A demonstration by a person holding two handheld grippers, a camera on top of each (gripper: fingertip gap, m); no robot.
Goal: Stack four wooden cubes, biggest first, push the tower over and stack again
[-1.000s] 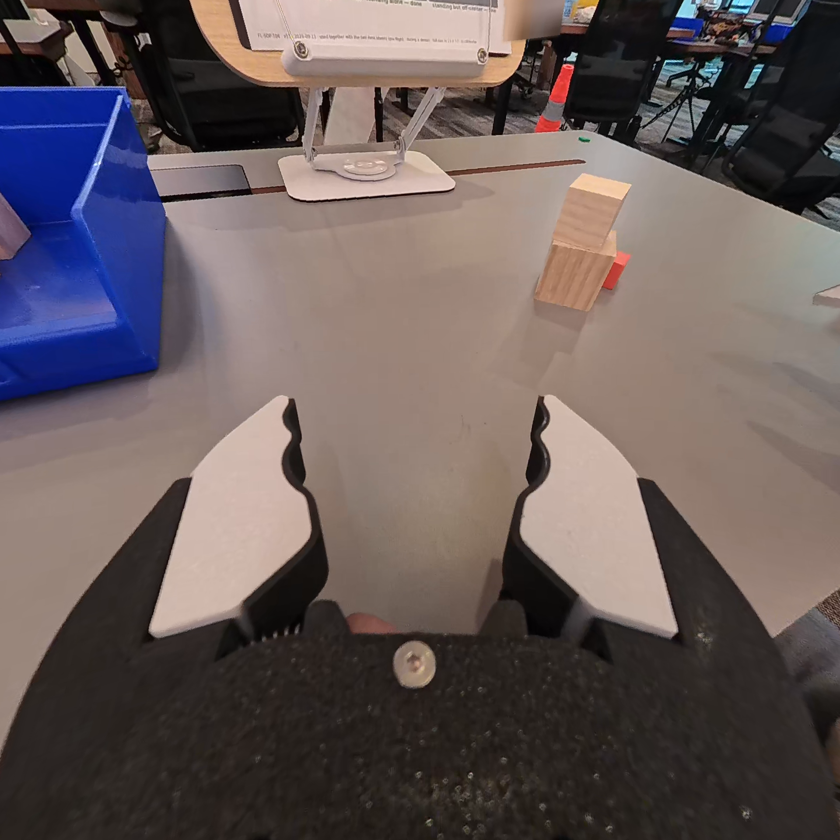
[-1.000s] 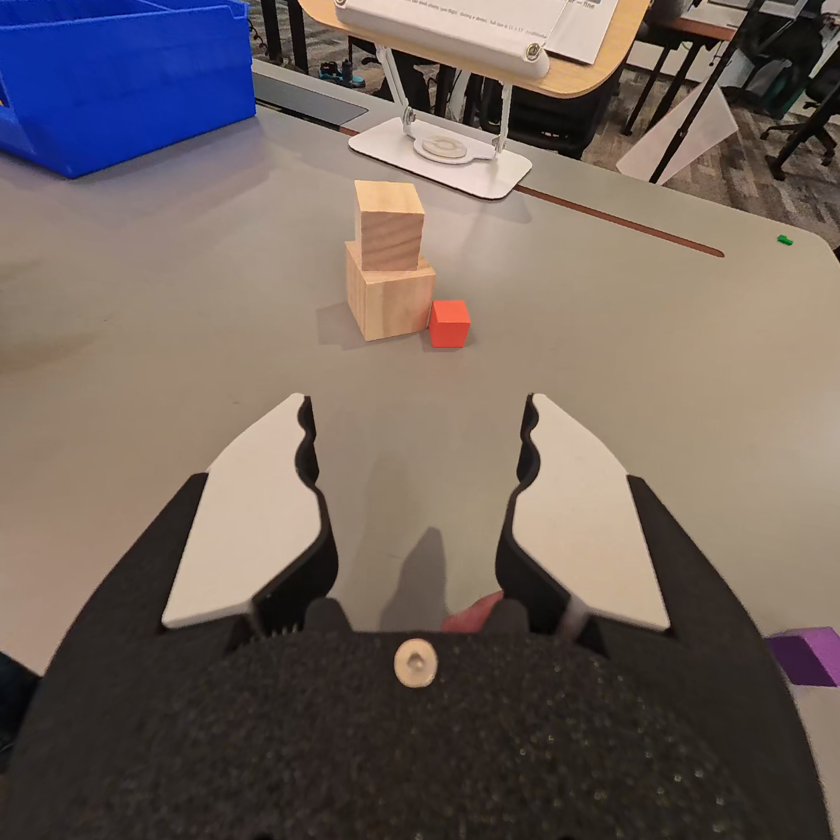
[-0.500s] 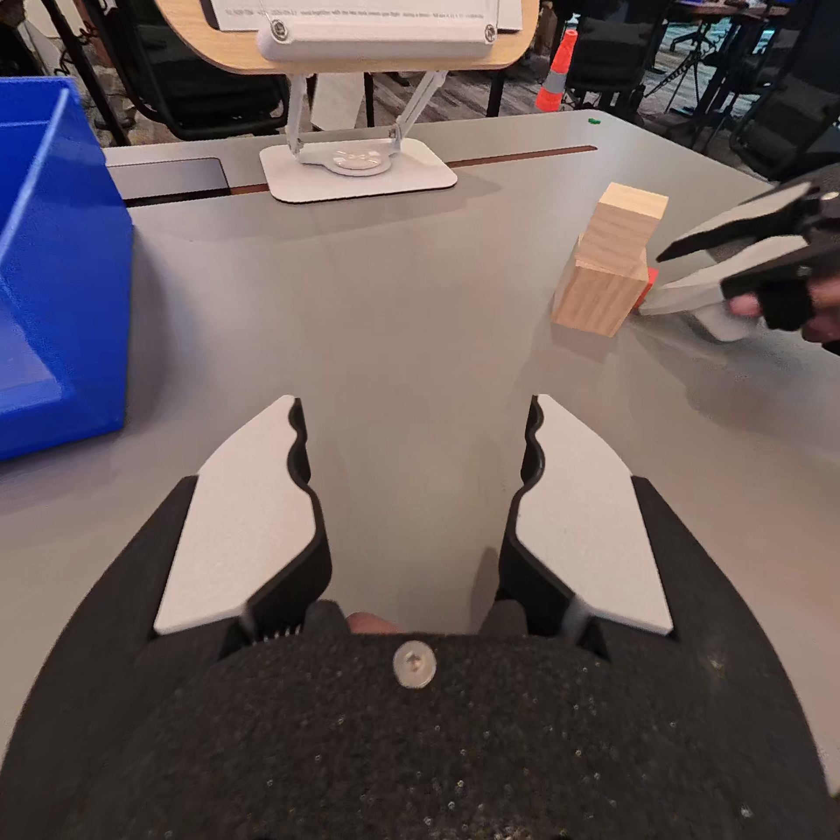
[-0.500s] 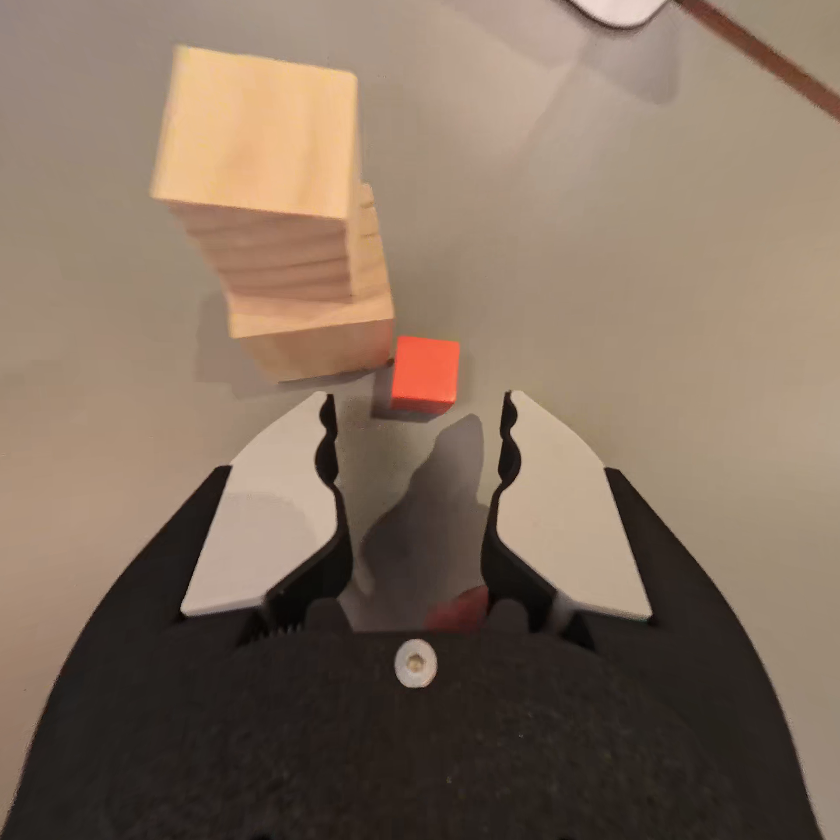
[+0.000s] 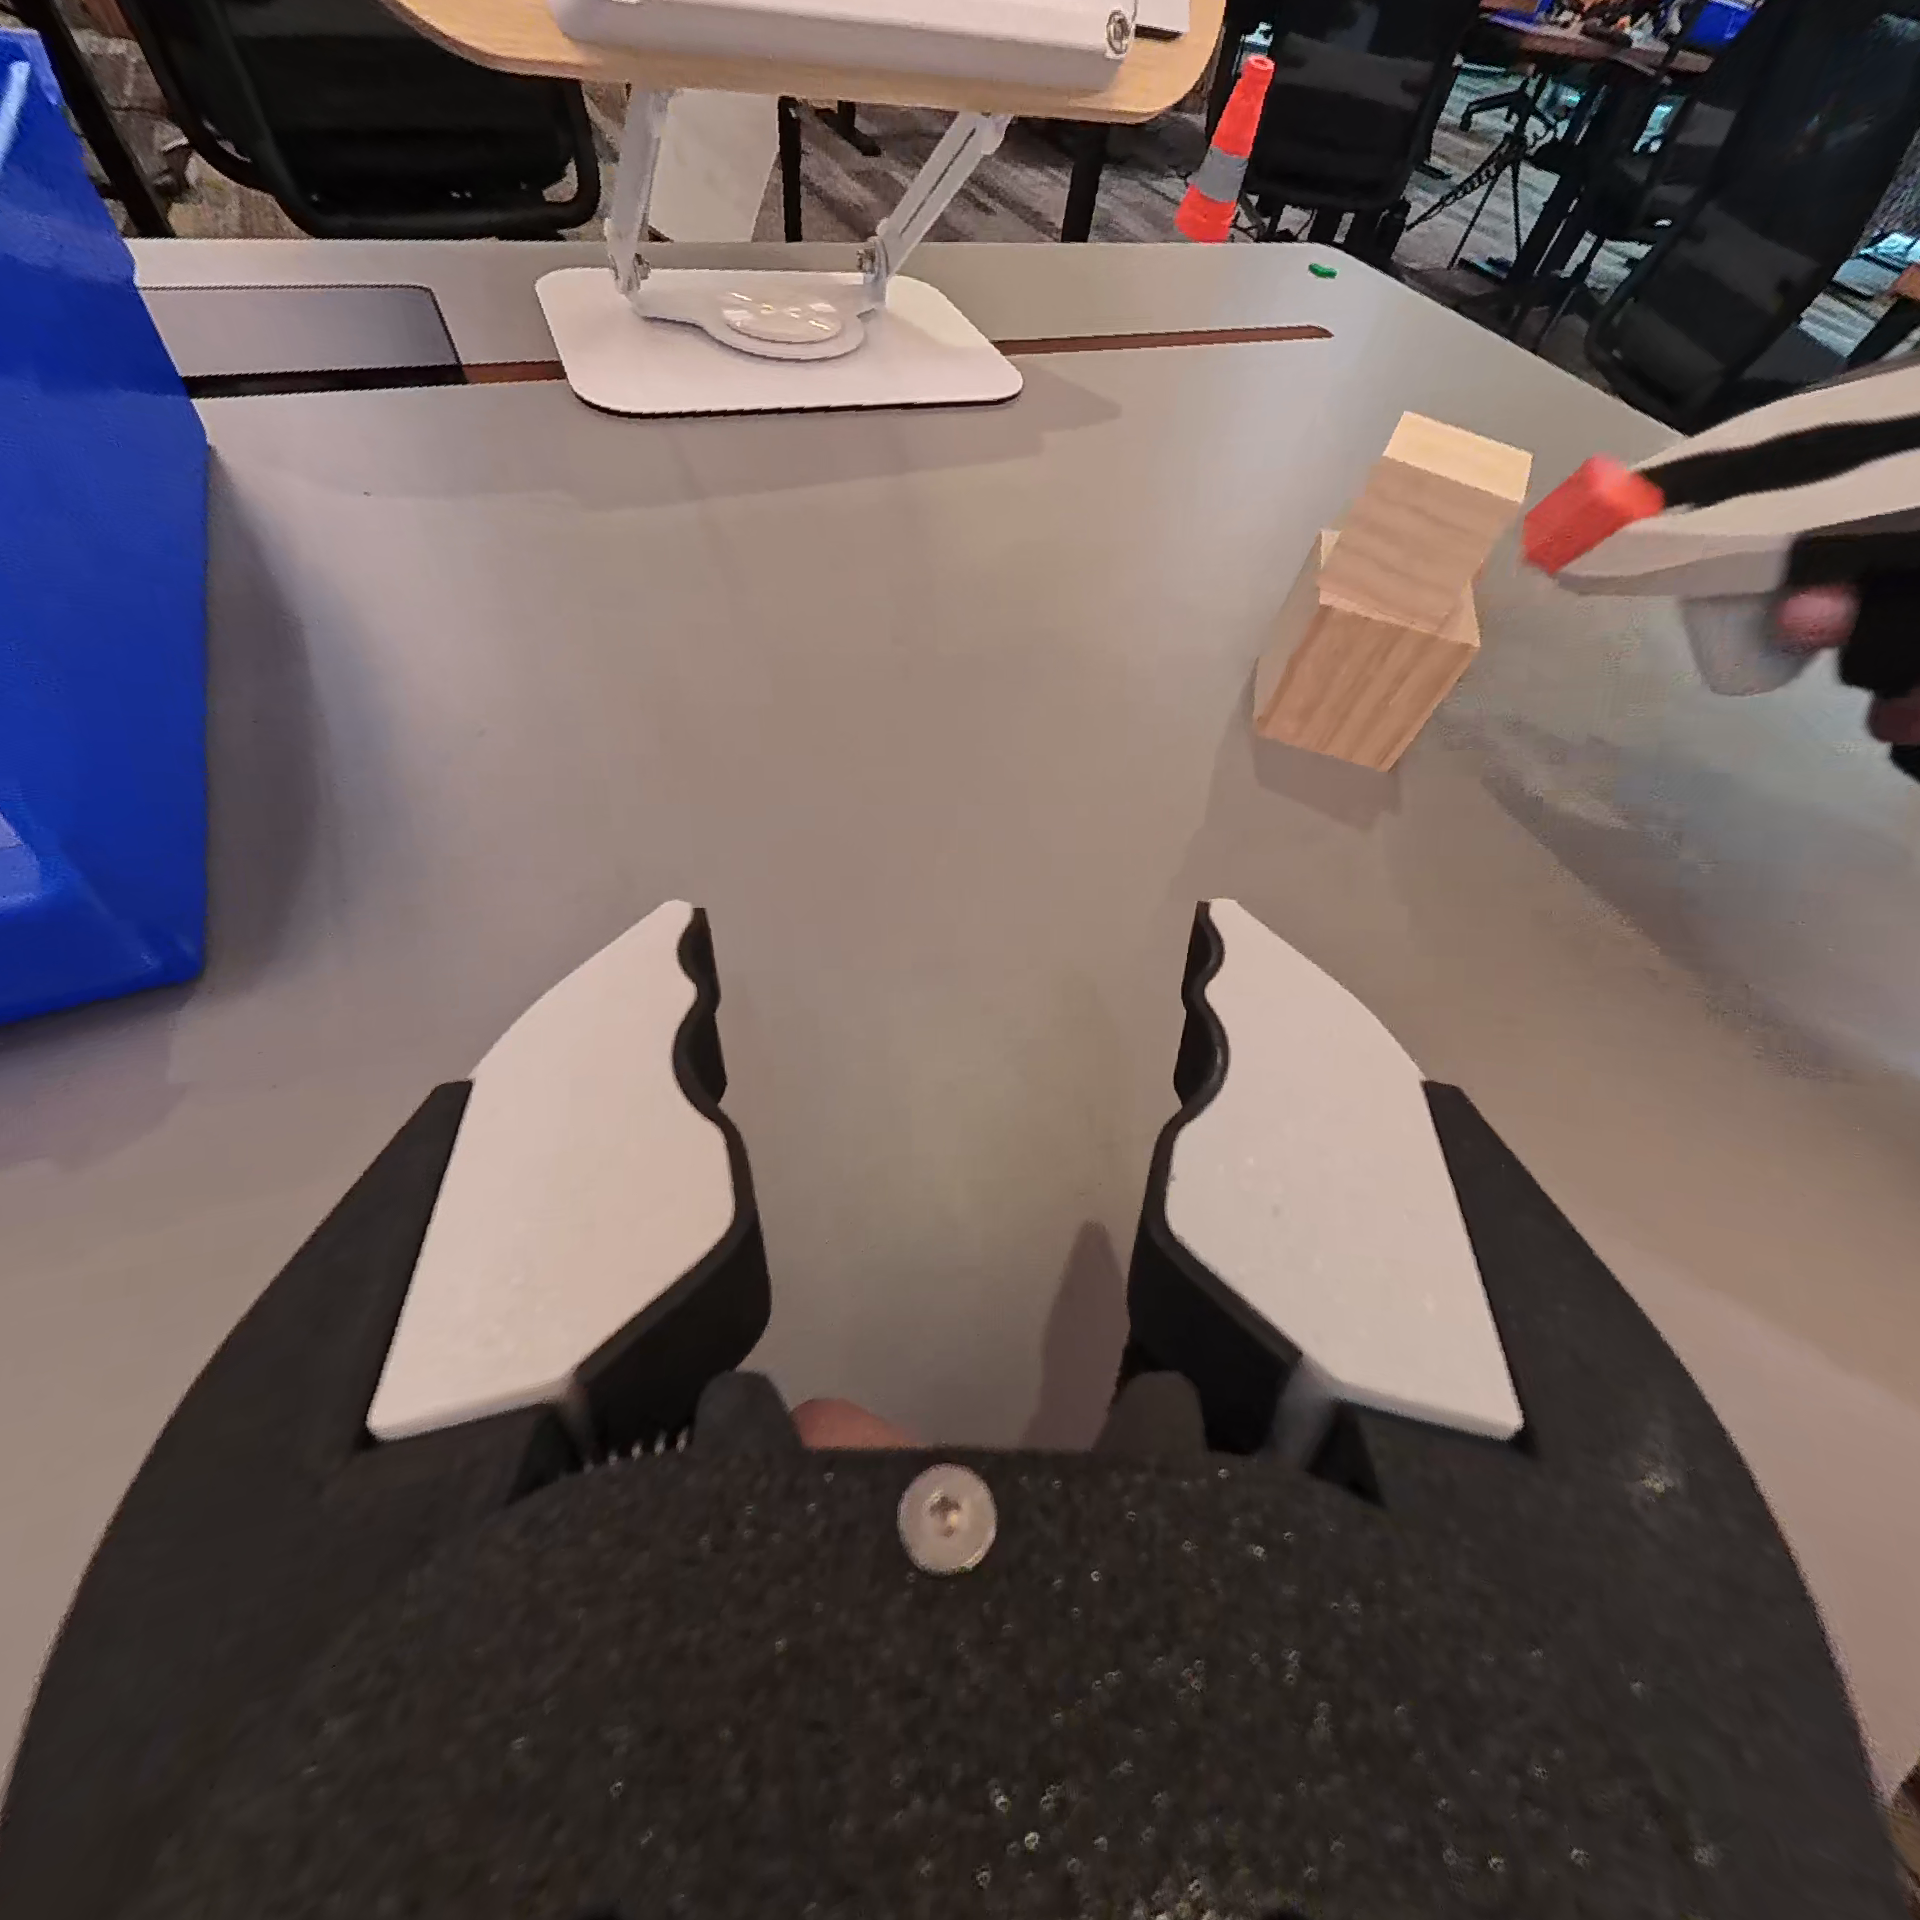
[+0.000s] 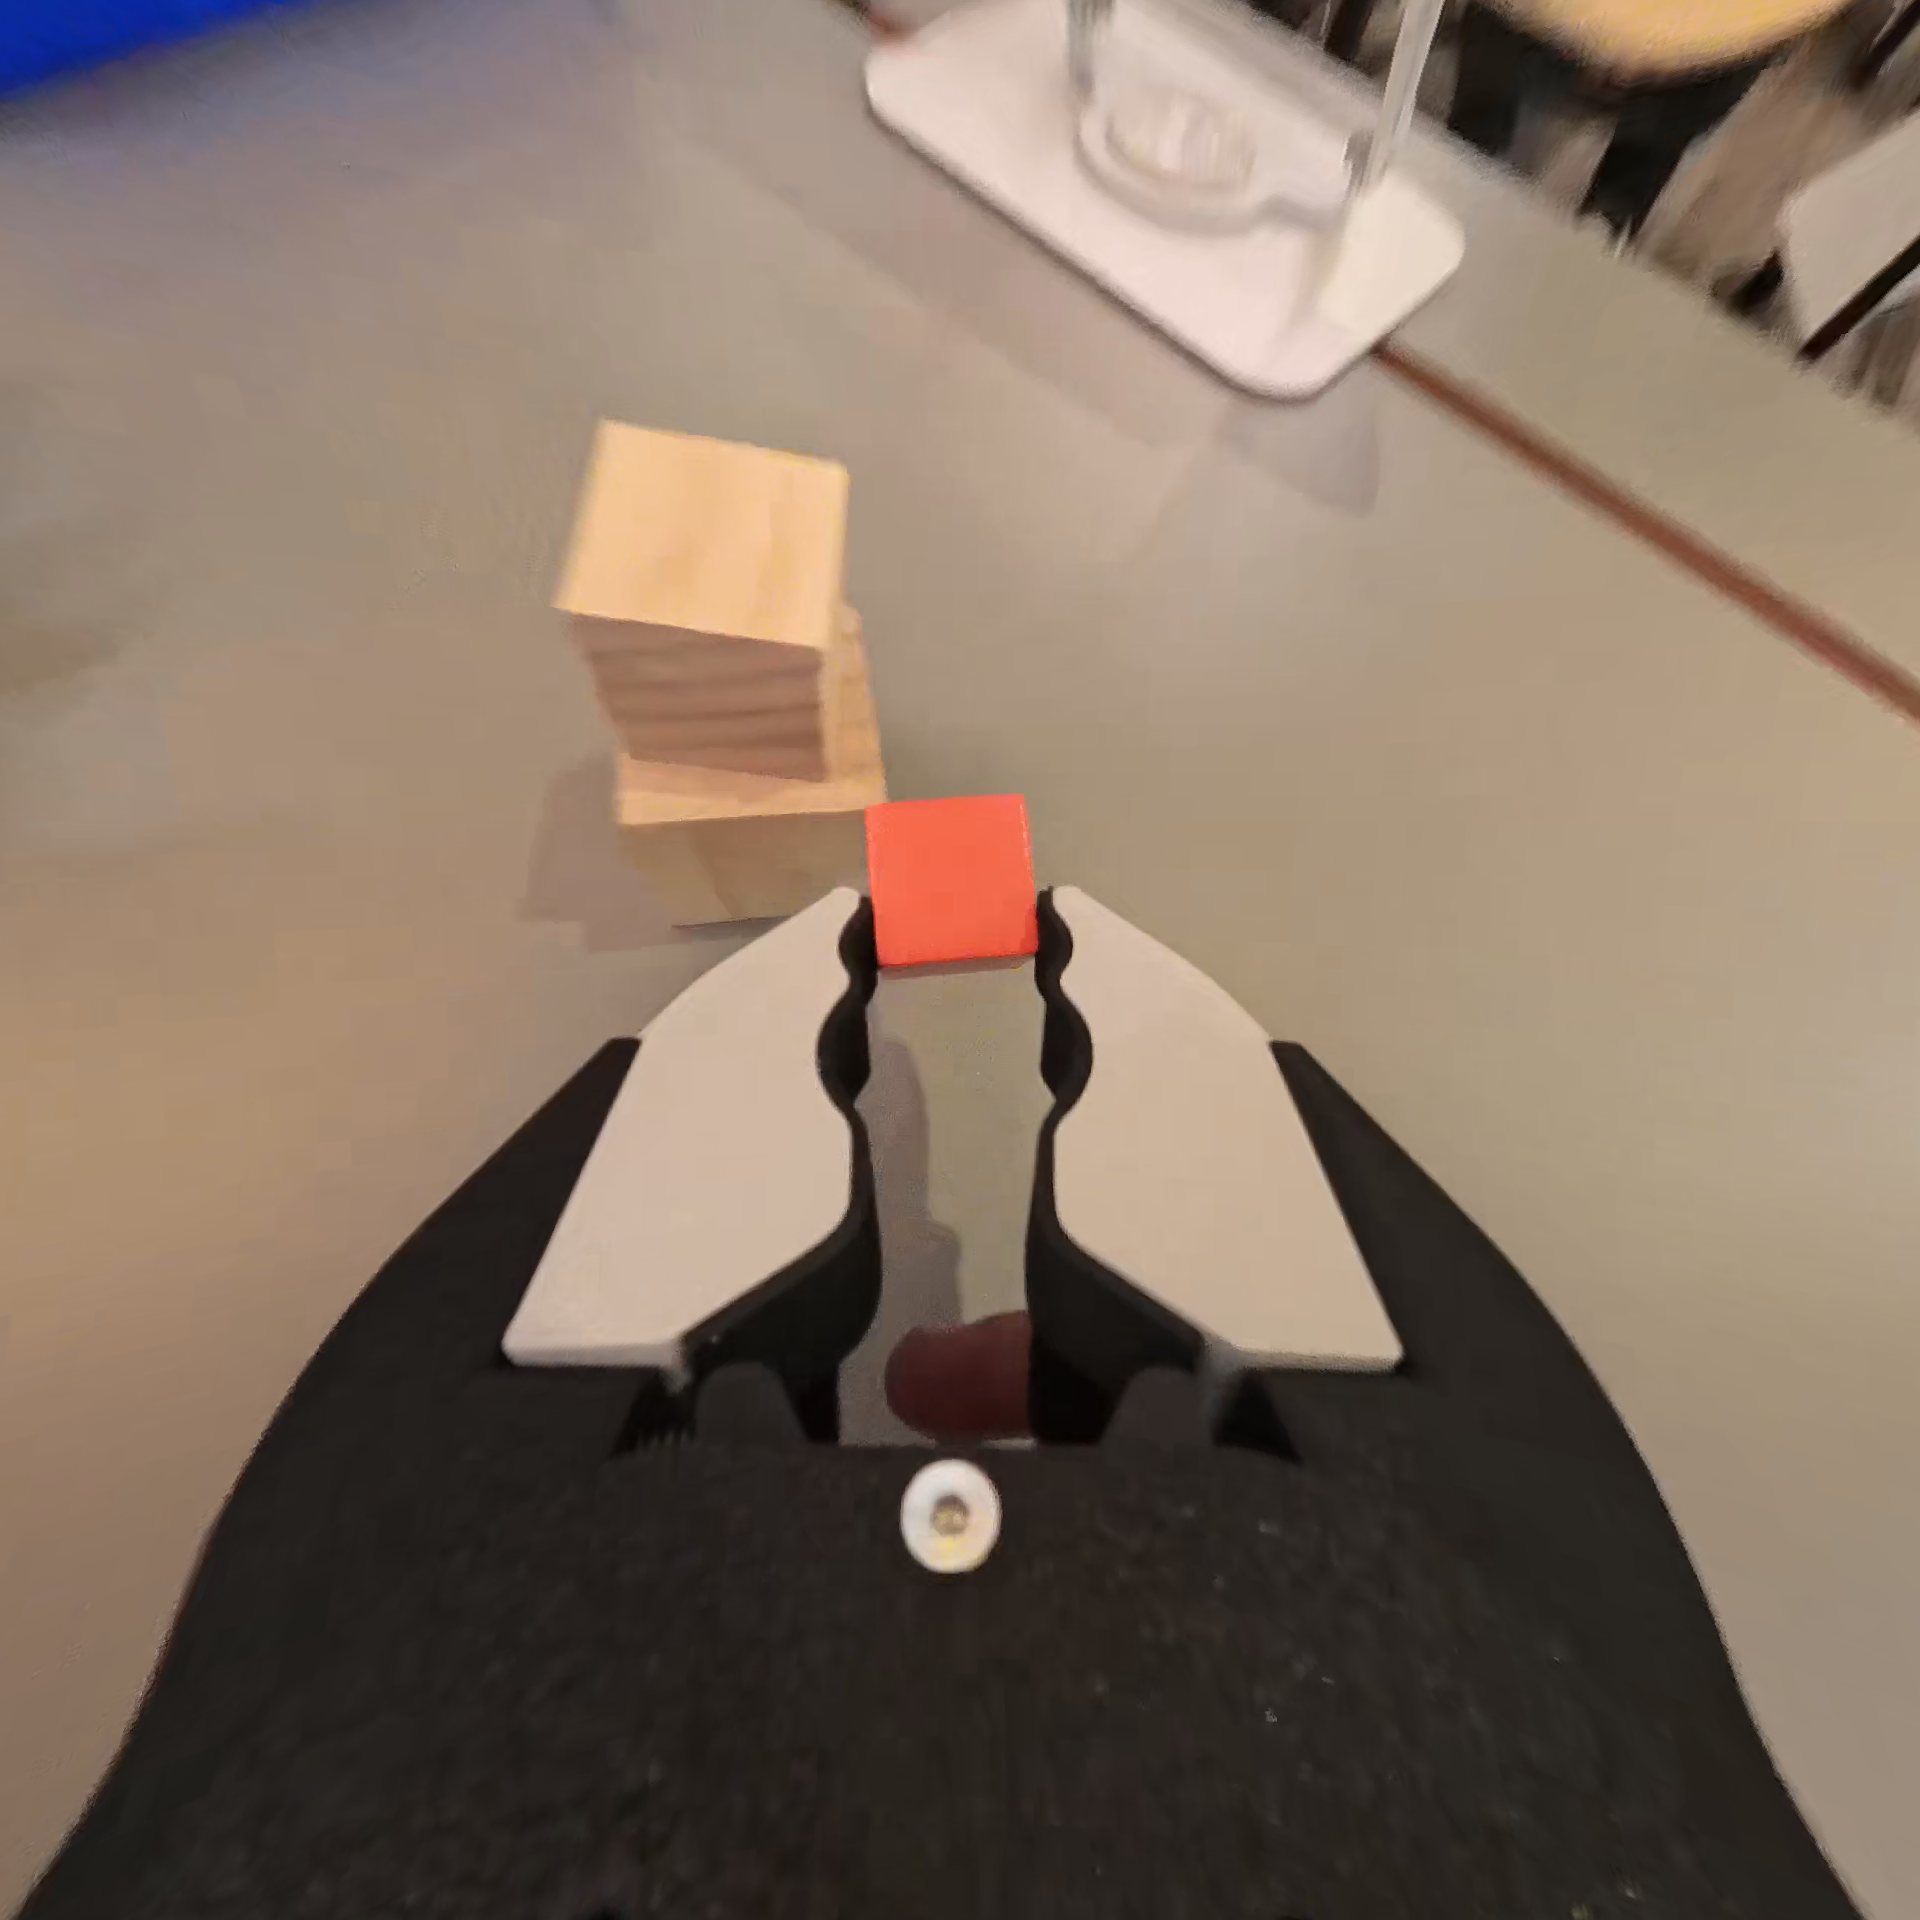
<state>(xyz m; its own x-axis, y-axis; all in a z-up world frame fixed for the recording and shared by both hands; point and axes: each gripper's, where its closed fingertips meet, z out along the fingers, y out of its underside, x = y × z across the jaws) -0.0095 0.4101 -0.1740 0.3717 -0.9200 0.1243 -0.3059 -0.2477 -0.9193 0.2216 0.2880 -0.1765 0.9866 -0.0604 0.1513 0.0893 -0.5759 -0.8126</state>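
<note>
Small orange-red painted wooden cube (image 6: 951, 881) pinched by right gripper (image 6: 954, 925) at fingertips, frame centre, beside two-high pale pine cube stack (image 6: 727, 665). Likely light, rigid, slick; flat opposite faces suited. Left gripper (image 5: 945, 971) gaped empty.

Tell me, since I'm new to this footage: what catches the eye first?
The small red-orange cube, pinched at the right gripper's tips beside the stack. Next, two pale wooden cubes, the smaller sitting skewed on the larger, on the grey table. The left gripper is open, empty.
</note>
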